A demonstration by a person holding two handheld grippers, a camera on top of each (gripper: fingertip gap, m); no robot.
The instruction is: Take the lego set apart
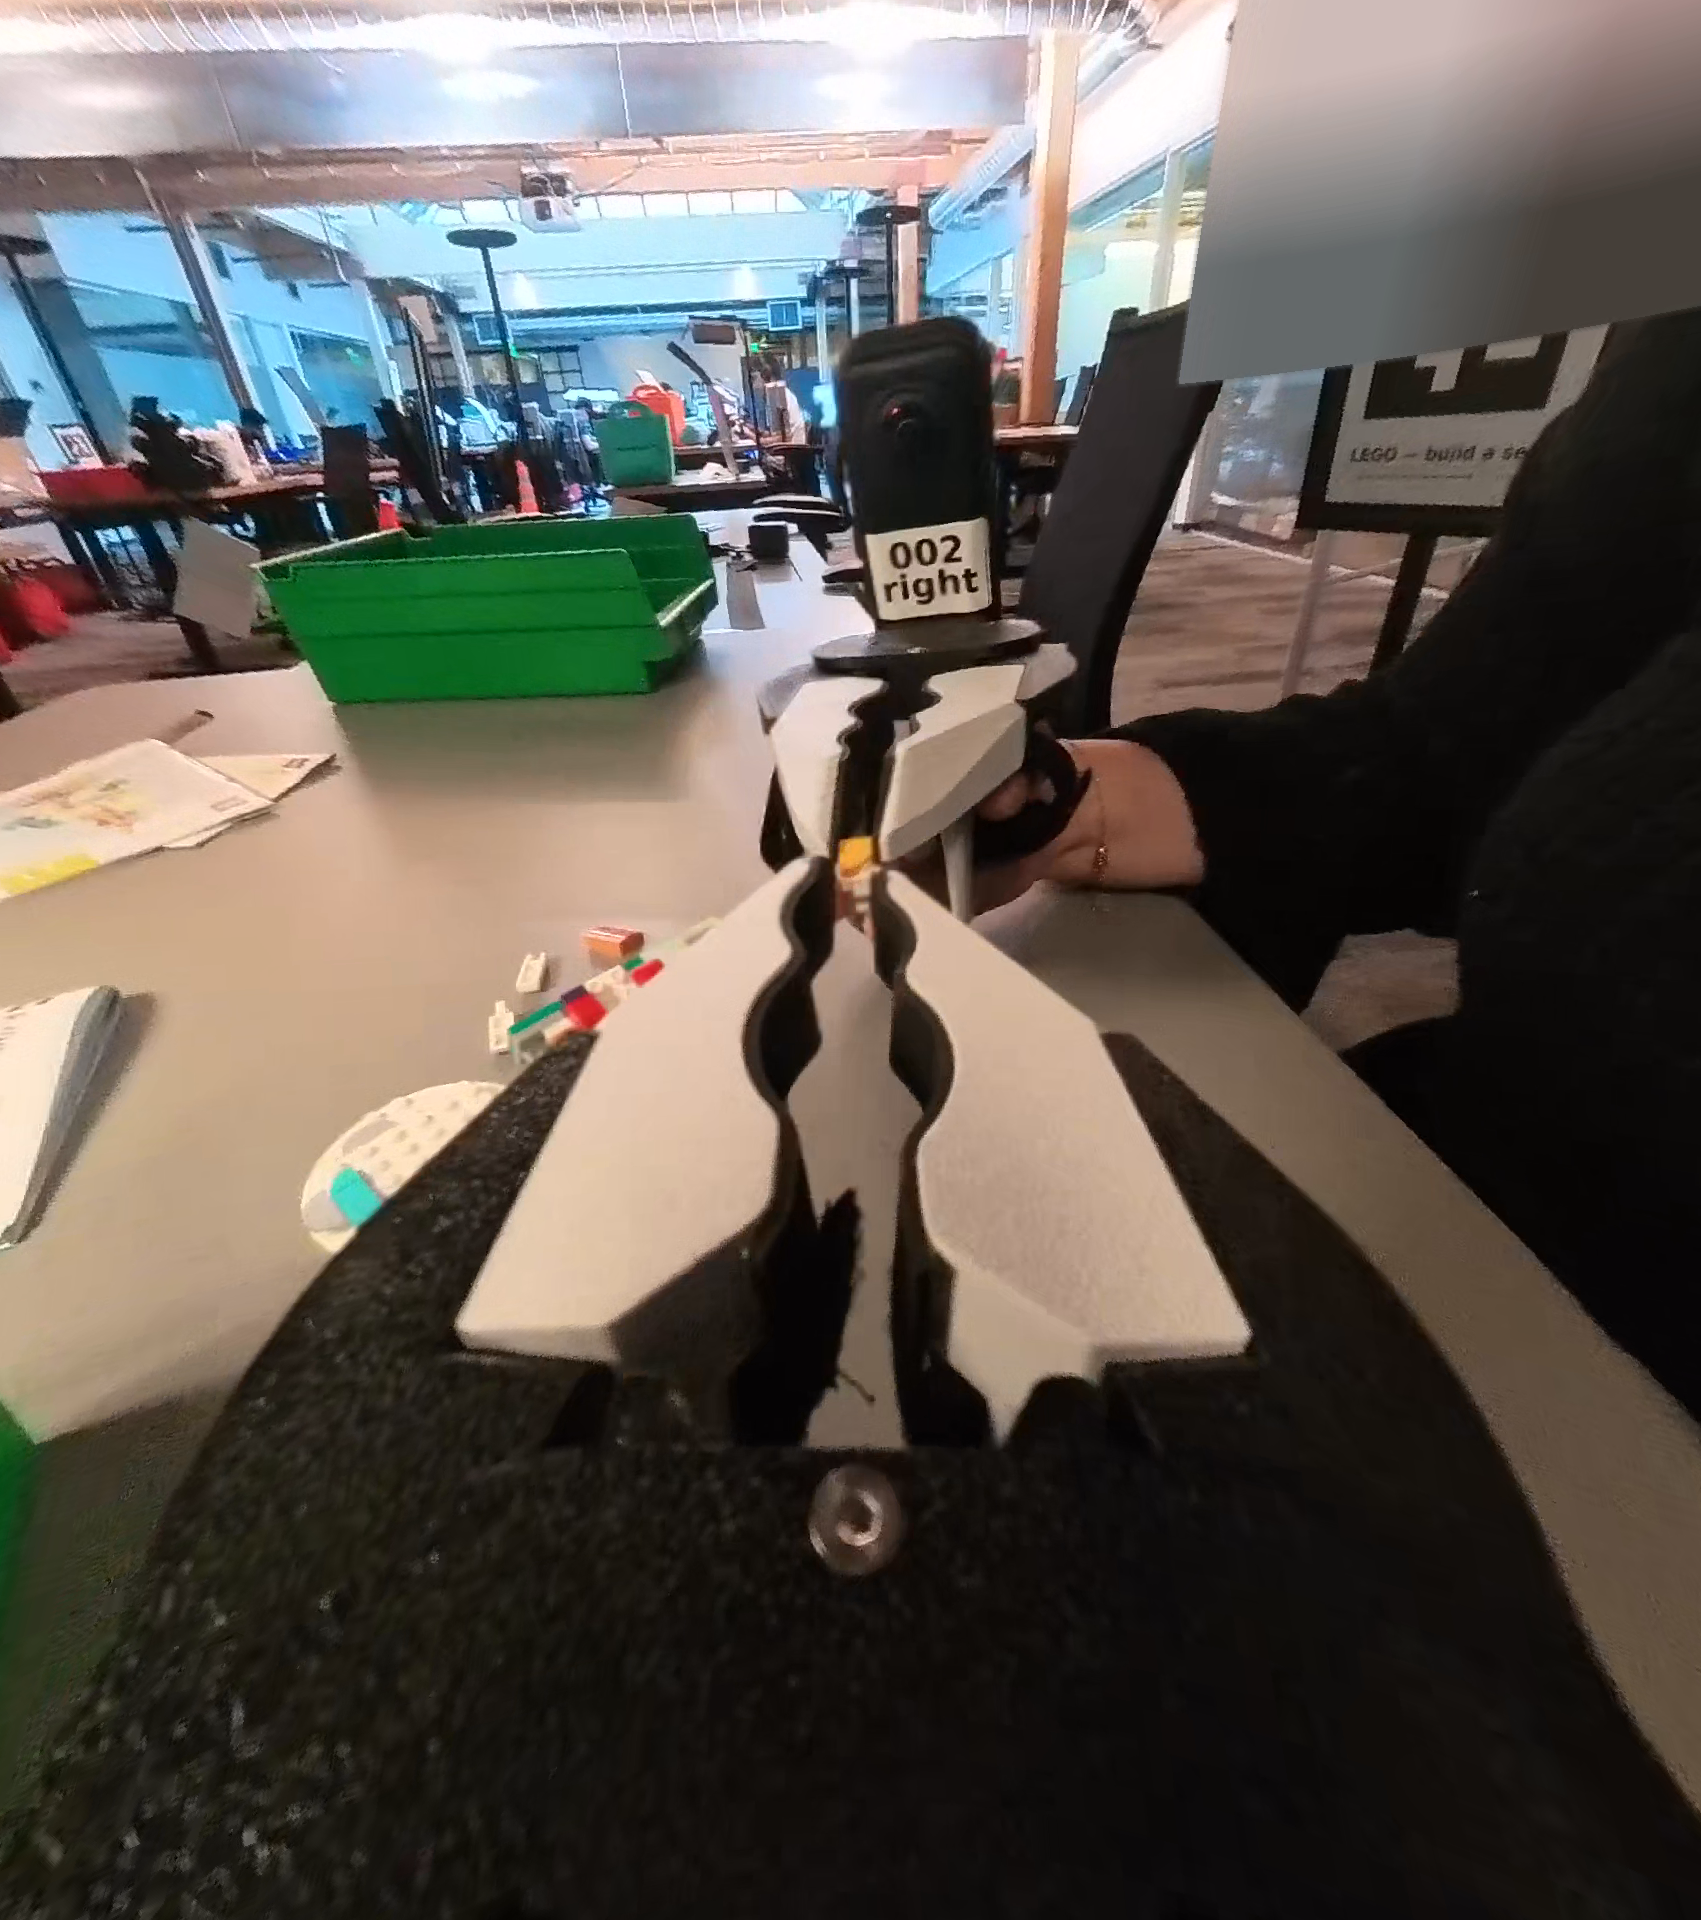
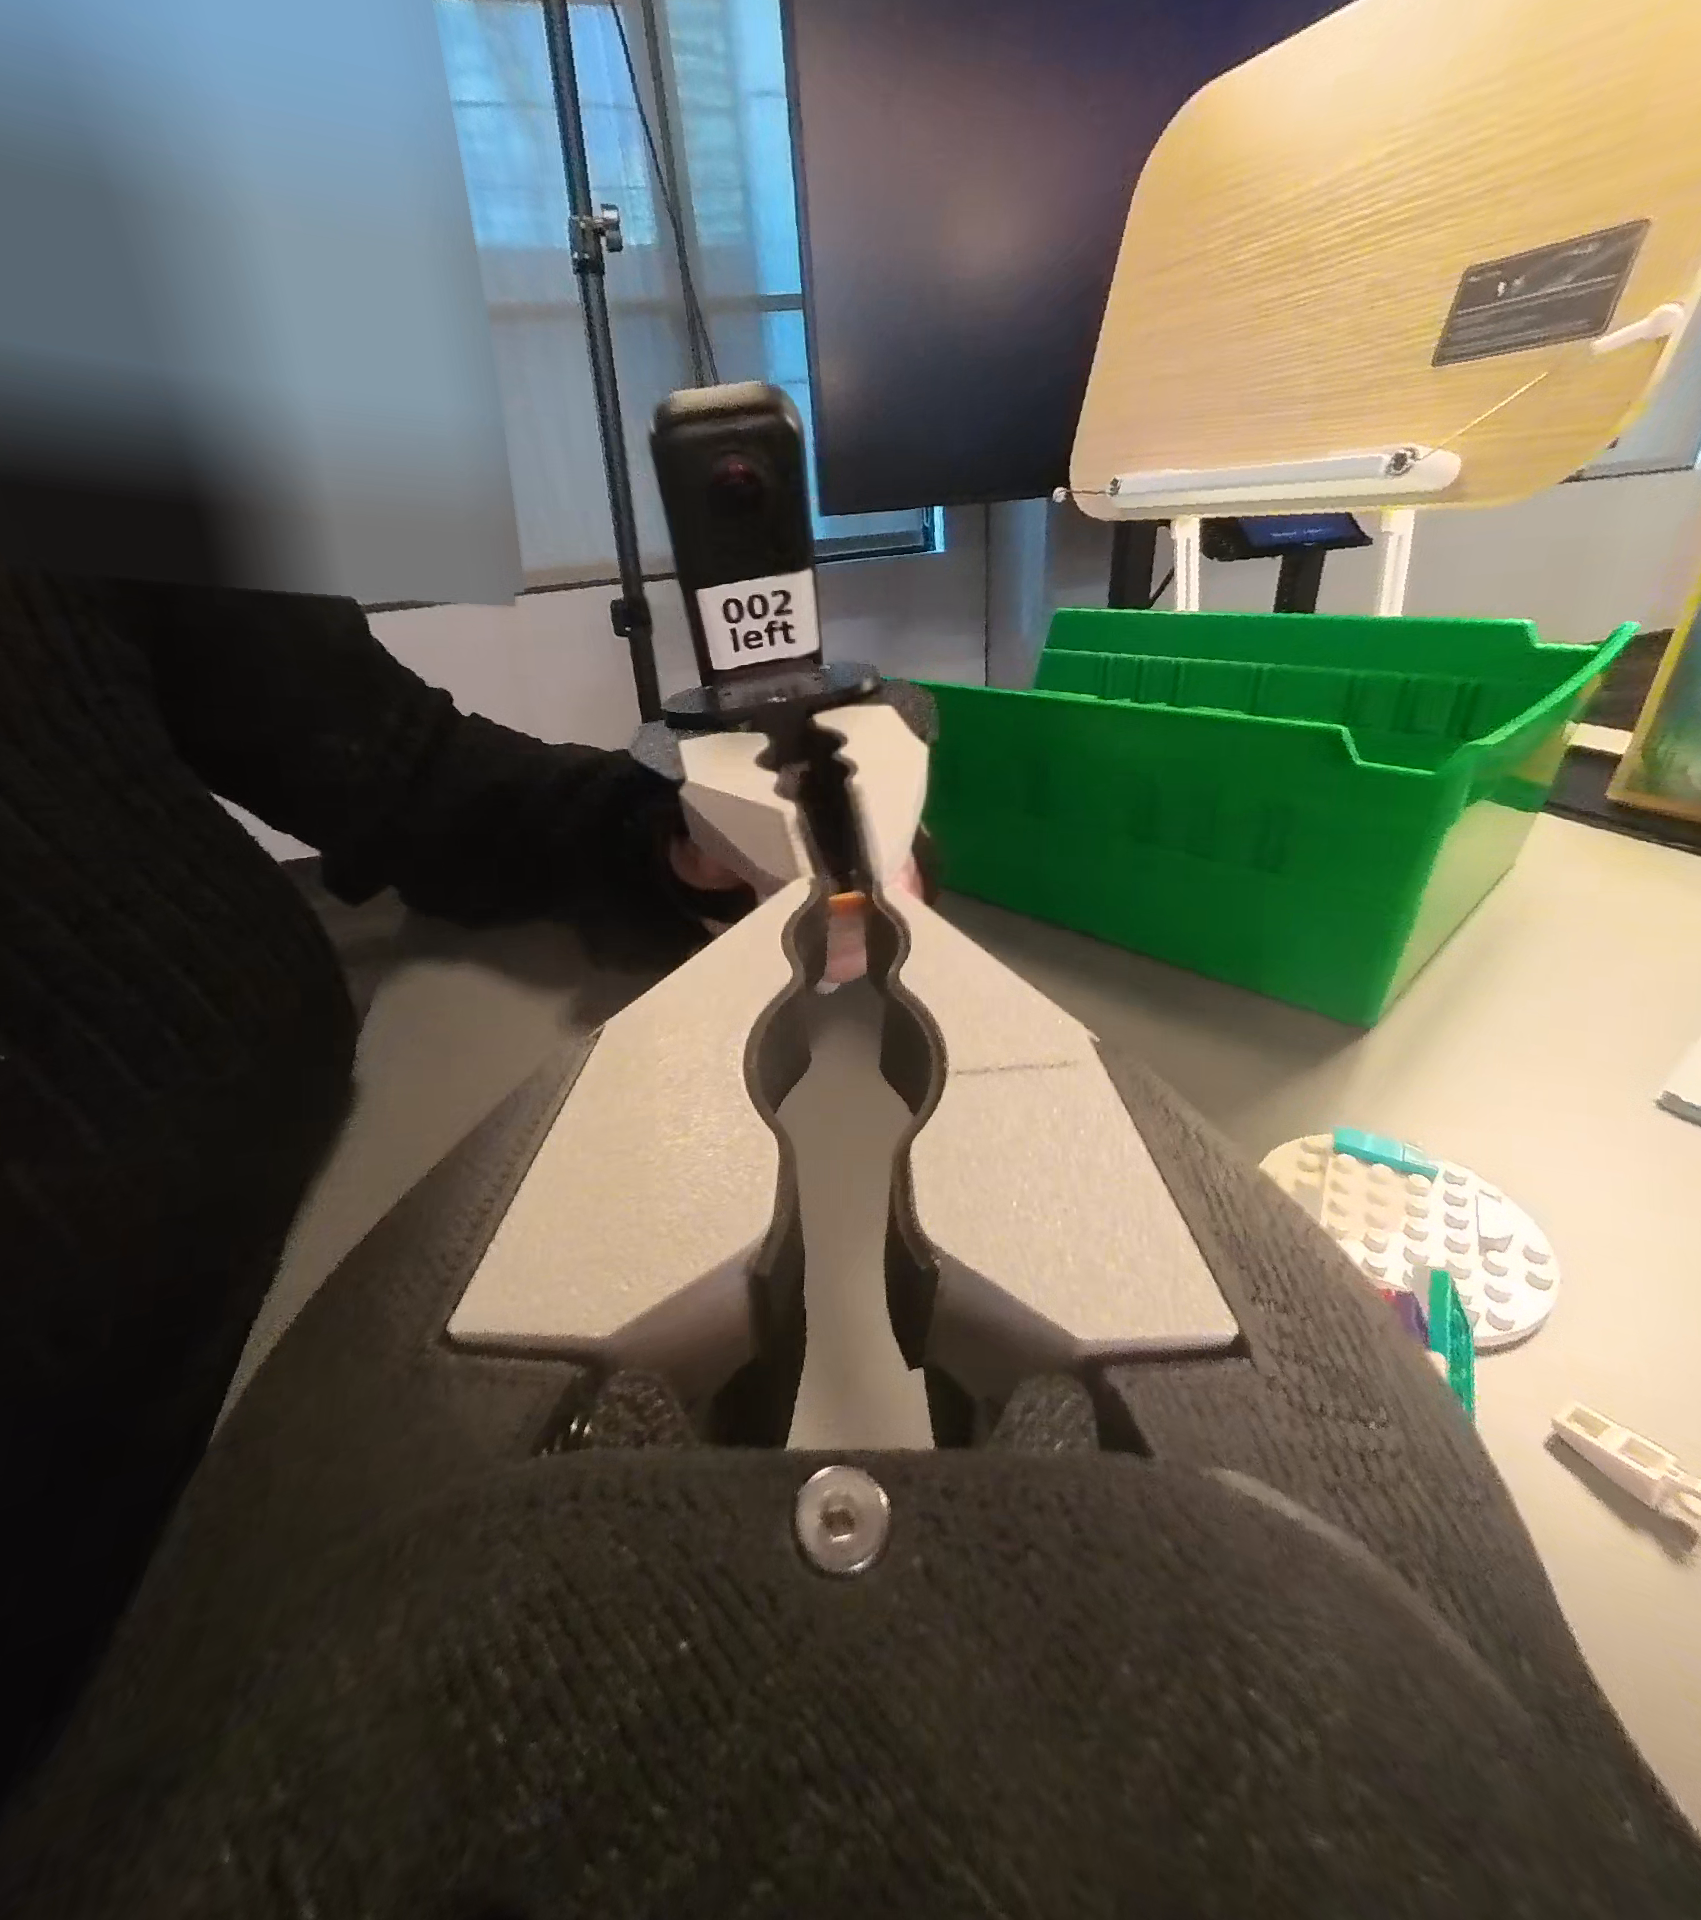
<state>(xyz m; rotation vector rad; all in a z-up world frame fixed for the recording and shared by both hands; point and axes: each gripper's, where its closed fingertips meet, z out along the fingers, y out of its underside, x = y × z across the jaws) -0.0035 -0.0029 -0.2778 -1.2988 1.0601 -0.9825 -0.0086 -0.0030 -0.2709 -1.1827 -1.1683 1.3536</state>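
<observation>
1. Now my left gripper and right gripper meet tip to tip above the grey table, both pinching one small orange-and-white lego piece.
2. Loose bricks and a round white plate lie near on the table.

— How are we holding the left grey-fingered, black-bodied gripper?
— We're closing its tips, facing the right.
— And the right grey-fingered gripper?
— We're closing it too, tips meeting the left's above the table, our black-sleeved hand gripping its handle.
</observation>
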